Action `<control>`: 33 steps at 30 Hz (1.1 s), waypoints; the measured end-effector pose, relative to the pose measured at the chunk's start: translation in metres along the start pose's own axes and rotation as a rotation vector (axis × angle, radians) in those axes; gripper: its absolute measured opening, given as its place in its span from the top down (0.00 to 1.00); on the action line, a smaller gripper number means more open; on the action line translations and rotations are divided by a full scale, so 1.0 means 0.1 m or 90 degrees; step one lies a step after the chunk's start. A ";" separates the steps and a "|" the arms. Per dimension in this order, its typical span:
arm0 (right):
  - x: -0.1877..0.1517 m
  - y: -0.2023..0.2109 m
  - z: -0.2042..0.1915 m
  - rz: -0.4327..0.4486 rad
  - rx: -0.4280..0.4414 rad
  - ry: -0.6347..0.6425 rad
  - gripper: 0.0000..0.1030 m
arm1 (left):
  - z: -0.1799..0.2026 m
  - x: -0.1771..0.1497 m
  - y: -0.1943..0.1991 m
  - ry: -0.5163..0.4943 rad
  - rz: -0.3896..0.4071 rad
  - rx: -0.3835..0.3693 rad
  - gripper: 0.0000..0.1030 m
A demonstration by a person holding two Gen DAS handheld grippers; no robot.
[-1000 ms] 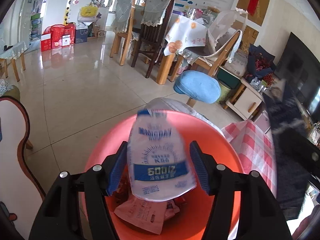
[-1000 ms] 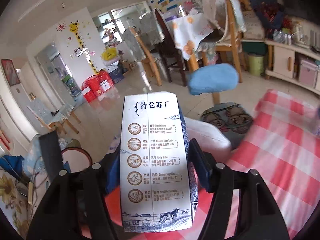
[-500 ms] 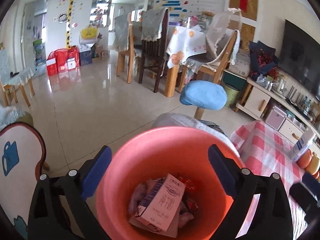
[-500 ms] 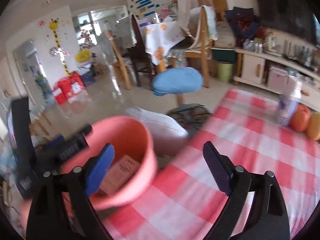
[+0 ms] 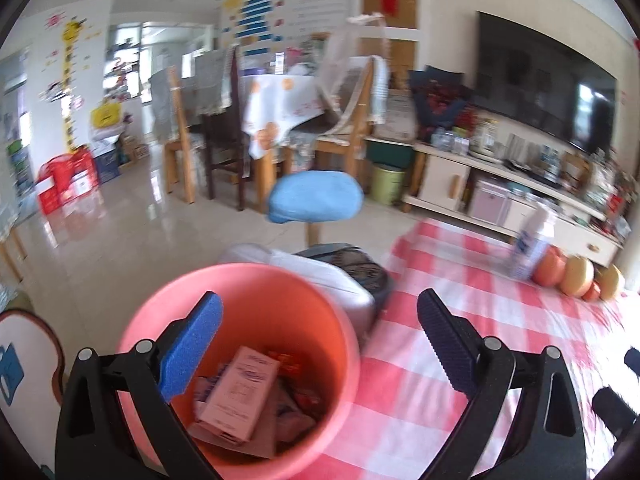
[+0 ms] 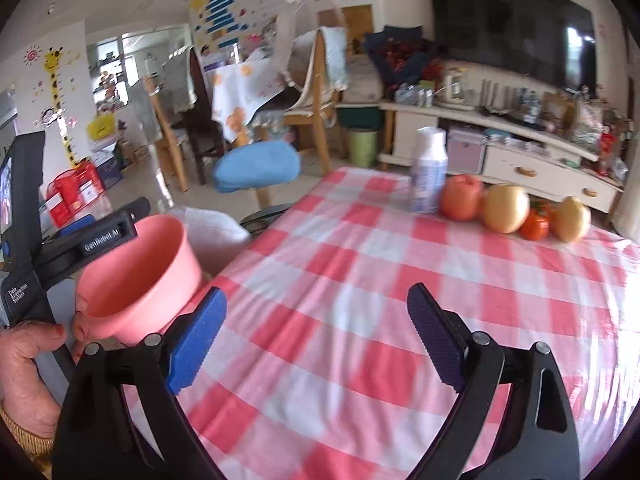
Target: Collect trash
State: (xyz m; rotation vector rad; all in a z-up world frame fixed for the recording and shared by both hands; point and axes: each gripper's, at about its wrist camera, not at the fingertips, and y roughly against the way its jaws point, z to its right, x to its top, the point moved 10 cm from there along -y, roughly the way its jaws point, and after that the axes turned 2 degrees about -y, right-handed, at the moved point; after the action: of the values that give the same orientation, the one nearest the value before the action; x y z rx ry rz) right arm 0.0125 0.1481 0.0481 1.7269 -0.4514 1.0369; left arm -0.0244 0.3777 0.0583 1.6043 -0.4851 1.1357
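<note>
Trash lies in the pink bucket [image 5: 244, 284], which fills the lower left of the left wrist view: a pale carton [image 5: 240, 394] rests tilted on top of crumpled wrappers [image 5: 292, 408] at the bottom. The bucket stands at the left edge of the desk [image 6: 360, 280], which is covered with a red and white checked cloth. In the right wrist view the same bucket [image 6: 148, 272] sits at middle left, and a person's hand [image 6: 28, 376] at the lower left edge grips the handle of the other tool beside it.

The left hand-held gripper [image 5: 320, 344] has its jaws spread wide with nothing between them; its blue left pad [image 5: 192, 348] overlaps the bucket's mouth in the picture, while its right pad [image 5: 444, 344] lies over the checked cloth. The right hand-held gripper [image 6: 316, 340] also stands wide apart and empty, over bare cloth in the lower middle of its frame.

At the far side of the desk, in the upper right of the right wrist view, a white bottle [image 6: 428, 172] with a blue label stands upright just beside a row of fruit [image 6: 504, 208]: orange, yellow and red pieces touching one another. Beyond the desk edge a blue cushioned stool [image 6: 256, 166] and a white bag [image 6: 212, 228] sit on the floor, blurred.
</note>
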 end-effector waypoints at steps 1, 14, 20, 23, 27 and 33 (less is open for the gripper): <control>-0.01 0.11 0.08 0.012 -0.012 0.002 0.10 | 0.12 0.00 0.05 -0.009 0.001 -0.015 0.06; -0.13 1.16 0.79 0.090 -0.113 -0.001 0.08 | 1.31 -0.04 0.75 -0.089 0.025 -0.143 0.06; -0.17 1.58 1.09 0.123 -0.152 -0.023 0.08 | 1.66 -0.15 1.12 -0.128 0.036 -0.161 0.06; -0.18 1.78 1.20 0.138 -0.174 -0.026 0.08 | 1.81 -0.17 1.29 -0.138 0.041 -0.178 0.06; -0.21 2.06 1.33 0.163 -0.199 -0.030 0.07 | 2.00 -0.22 1.52 -0.159 0.054 -0.188 0.06; -0.22 2.42 1.49 0.200 -0.229 -0.041 0.07 | 2.21 -0.27 1.86 -0.175 0.072 -0.211 0.06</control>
State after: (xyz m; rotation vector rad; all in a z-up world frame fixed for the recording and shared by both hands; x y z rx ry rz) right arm -0.1087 -0.0876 0.1541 1.3958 -0.9155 1.0457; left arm -0.0876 0.1055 0.1350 1.4581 -0.9060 0.8651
